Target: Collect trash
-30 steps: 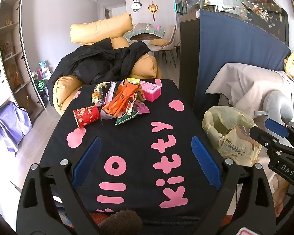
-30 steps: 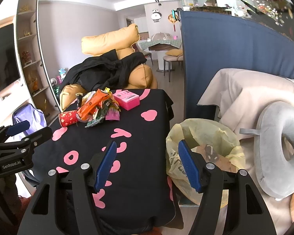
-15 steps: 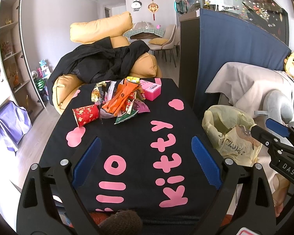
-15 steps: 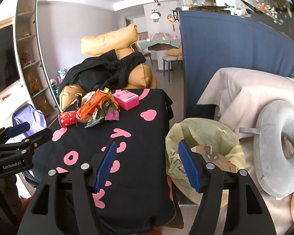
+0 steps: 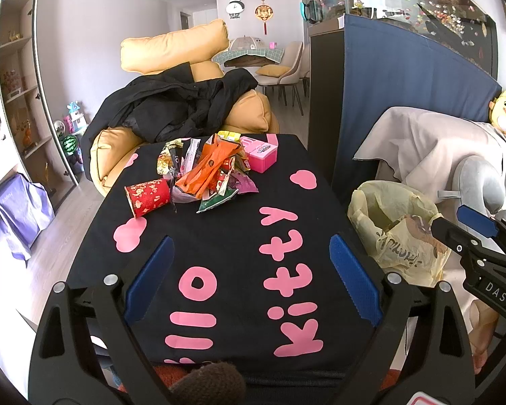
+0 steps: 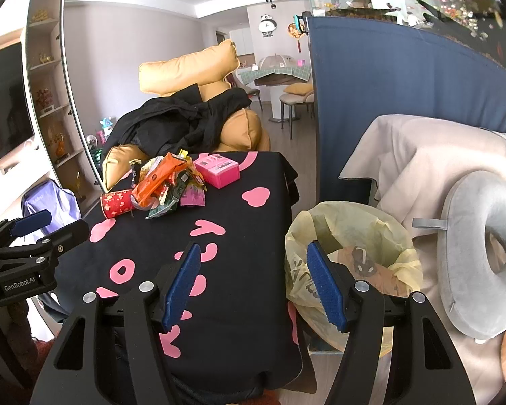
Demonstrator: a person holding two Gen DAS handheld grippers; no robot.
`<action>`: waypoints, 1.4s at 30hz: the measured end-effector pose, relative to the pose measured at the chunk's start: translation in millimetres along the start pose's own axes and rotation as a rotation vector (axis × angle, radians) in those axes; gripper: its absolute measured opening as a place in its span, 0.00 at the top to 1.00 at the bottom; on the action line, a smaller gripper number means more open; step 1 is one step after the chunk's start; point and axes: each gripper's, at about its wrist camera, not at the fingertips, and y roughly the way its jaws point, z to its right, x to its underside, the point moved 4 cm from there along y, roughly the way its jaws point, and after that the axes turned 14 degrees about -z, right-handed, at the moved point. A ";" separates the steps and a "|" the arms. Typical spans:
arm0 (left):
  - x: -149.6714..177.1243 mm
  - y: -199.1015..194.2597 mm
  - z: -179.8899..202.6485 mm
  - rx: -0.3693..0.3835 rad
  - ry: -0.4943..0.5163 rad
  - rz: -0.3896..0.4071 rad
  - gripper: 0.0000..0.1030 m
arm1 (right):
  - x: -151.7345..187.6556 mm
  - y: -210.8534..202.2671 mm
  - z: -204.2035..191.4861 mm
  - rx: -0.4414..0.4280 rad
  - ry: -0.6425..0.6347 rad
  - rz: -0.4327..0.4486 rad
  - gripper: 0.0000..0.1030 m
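A pile of snack wrappers [image 5: 209, 172] [image 6: 167, 182] lies at the far end of the black table [image 5: 226, 236] [image 6: 246, 270], with a red paper cup [image 5: 147, 197] [image 6: 117, 204] on its side at the pile's left. A yellow trash bag [image 5: 398, 229] [image 6: 350, 253] stands open at the table's right side. My left gripper [image 5: 251, 276] is open and empty over the near part of the table. My right gripper [image 6: 253, 280] is open and empty over the table's right edge, next to the bag.
A pink box [image 5: 261, 157] [image 6: 217, 170] sits right of the pile. Orange cushions with a black coat [image 5: 175, 108] lie behind the table. A blue partition [image 5: 404, 101] and a draped sofa with a grey neck pillow [image 6: 479, 253] stand at the right.
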 end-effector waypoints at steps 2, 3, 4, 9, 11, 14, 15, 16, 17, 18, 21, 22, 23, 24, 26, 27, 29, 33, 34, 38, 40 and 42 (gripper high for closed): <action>0.0 0.1 0.0 0.000 0.000 0.000 0.14 | 0.1 0.2 0.2 0.000 0.000 0.000 0.40; 0.0 0.1 0.0 0.000 0.000 -0.001 0.14 | 0.0 0.0 0.2 -0.001 0.001 -0.001 0.40; -0.1 -0.1 -0.2 0.000 0.000 -0.001 0.14 | 0.1 0.0 0.2 0.000 0.001 0.000 0.40; -0.2 0.0 -0.3 0.000 -0.001 -0.001 0.14 | 0.1 -0.2 0.4 0.000 0.002 0.000 0.40; -0.2 0.3 -0.2 0.001 -0.001 -0.002 0.14 | -0.1 -0.1 0.5 0.000 0.001 -0.001 0.40; -0.2 0.4 -0.2 0.001 -0.001 -0.002 0.14 | 0.0 -0.2 0.6 -0.001 0.001 -0.002 0.40; -0.2 0.3 -0.2 0.001 -0.001 -0.002 0.14 | 0.0 -0.1 0.5 -0.001 0.001 -0.002 0.40; -0.2 0.4 -0.2 0.001 -0.001 -0.002 0.14 | 0.0 -0.1 0.5 -0.001 0.001 -0.002 0.40; -0.2 0.4 -0.2 0.001 -0.001 -0.002 0.14 | 0.0 -0.1 0.6 0.000 0.001 -0.002 0.40; -0.5 0.2 -0.5 0.001 -0.001 -0.002 0.14 | 0.0 -0.1 0.7 -0.001 0.001 -0.002 0.40; -0.2 0.5 -0.3 0.002 -0.002 -0.003 0.14 | 0.6 0.5 1.1 0.000 0.002 -0.003 0.40; -0.3 0.6 -0.3 0.002 -0.002 -0.004 0.14 | 0.6 0.5 1.1 0.000 0.002 -0.004 0.40; -0.3 0.6 -0.3 0.002 -0.002 -0.004 0.14 | 0.7 0.6 1.2 0.000 0.002 -0.004 0.40; -0.3 0.5 -0.4 0.002 -0.002 -0.004 0.14 | 0.7 0.5 1.2 0.000 0.002 -0.003 0.40; 2.1 1.4 -0.2 0.002 -0.003 -0.005 0.14 | 0.7 0.7 1.4 0.001 0.002 -0.003 0.40; 2.2 1.3 -0.7 0.004 -0.005 -0.005 0.14 | 0.4 0.7 1.4 0.001 0.003 -0.004 0.40; 2.6 2.0 0.1 0.004 -0.005 -0.006 0.14 | 1.0 1.9 2.2 0.002 0.005 -0.005 0.40; 3.6 3.1 1.3 0.006 -0.007 -0.006 0.14 | 1.4 2.4 2.5 0.003 0.004 -0.005 0.40; 3.5 3.1 1.4 0.007 -0.006 -0.006 0.14 | 1.2 2.4 2.6 0.002 0.004 -0.004 0.40; 7.6 14.1 1.8 0.020 -0.006 -0.013 0.14 | 0.7 4.3 4.2 0.004 0.005 -0.004 0.40; 5.7 17.1 -0.9 0.029 -0.008 -0.006 0.14 | -0.5 7.9 6.5 0.010 0.004 -0.001 0.40; 3.3 19.9 -5.1 0.041 -0.004 0.011 0.14 | -3.4 13.7 7.6 0.017 0.002 -0.001 0.40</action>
